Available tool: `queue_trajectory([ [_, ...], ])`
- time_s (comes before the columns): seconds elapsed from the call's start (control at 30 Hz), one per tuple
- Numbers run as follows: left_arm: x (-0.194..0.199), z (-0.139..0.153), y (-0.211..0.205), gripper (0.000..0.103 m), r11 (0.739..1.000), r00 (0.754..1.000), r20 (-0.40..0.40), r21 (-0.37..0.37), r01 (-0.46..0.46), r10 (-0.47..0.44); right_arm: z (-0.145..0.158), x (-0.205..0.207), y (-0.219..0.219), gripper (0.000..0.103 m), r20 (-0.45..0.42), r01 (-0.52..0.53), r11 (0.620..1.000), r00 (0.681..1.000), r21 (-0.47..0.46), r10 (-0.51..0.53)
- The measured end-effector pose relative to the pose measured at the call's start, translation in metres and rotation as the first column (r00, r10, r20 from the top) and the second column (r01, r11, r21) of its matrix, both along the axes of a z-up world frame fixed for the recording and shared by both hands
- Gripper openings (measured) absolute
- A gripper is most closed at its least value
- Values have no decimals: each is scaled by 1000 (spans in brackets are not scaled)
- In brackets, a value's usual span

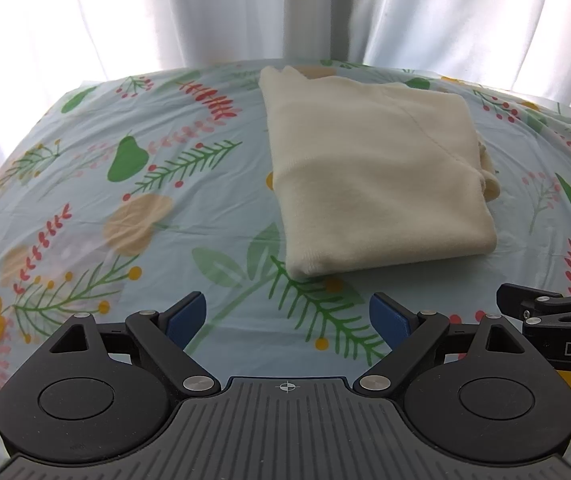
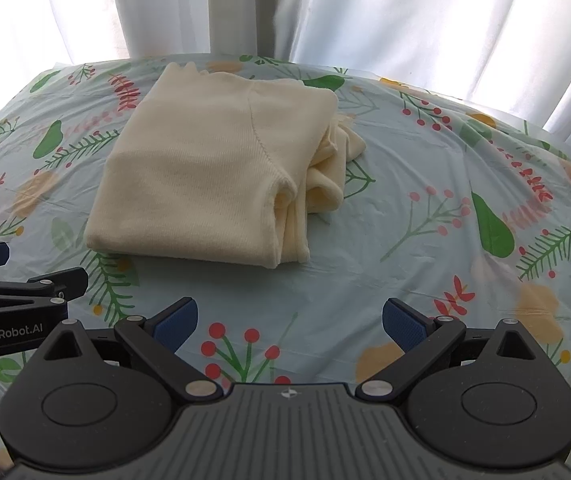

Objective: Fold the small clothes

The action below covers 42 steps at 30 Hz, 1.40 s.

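White curtains hang behind a table with a floral cloth. Over its near edge the left gripper hovers with jaws spread, empty; the right gripper beside it likewise (blue pads showing). Beyond both, toward the far edge, lies the folded cream garment, loose layers bunched at its right side.

A folded cream garment lies on the floral-covered table.
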<state>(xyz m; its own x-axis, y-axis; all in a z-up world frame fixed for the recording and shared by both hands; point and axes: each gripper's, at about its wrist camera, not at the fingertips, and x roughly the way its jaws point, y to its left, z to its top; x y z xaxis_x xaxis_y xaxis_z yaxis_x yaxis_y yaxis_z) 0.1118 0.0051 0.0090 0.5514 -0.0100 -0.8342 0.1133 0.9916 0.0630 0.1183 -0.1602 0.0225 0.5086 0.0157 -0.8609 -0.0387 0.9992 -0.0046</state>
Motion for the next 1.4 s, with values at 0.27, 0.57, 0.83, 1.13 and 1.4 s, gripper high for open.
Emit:
queue_trajectory([
  [0.27,0,-1,-1,93,1000,1000,-7,2,-2,2,0,1,0,99,1,-2,1000,1000,2,2],
  [0.57,2,-1,-1,93,1000,1000,-15,5,-2,2,-1,3,2,99,-9,-5,1000,1000,2,5],
  [0.83,2,-1,0,93,1000,1000,-15,9,-8,8,0,2,2,99,-3,-5,1000,1000,2,5],
  [1.13,2,-3,-1,93,1000,1000,-16,2,-3,3,-1,2,1,99,-10,-3,1000,1000,1,3],
  [1.4,2,-3,5,93,999,1000,-10,-30,-20,20,-3,3,1,99,-12,-1,1000,1000,-7,1],
])
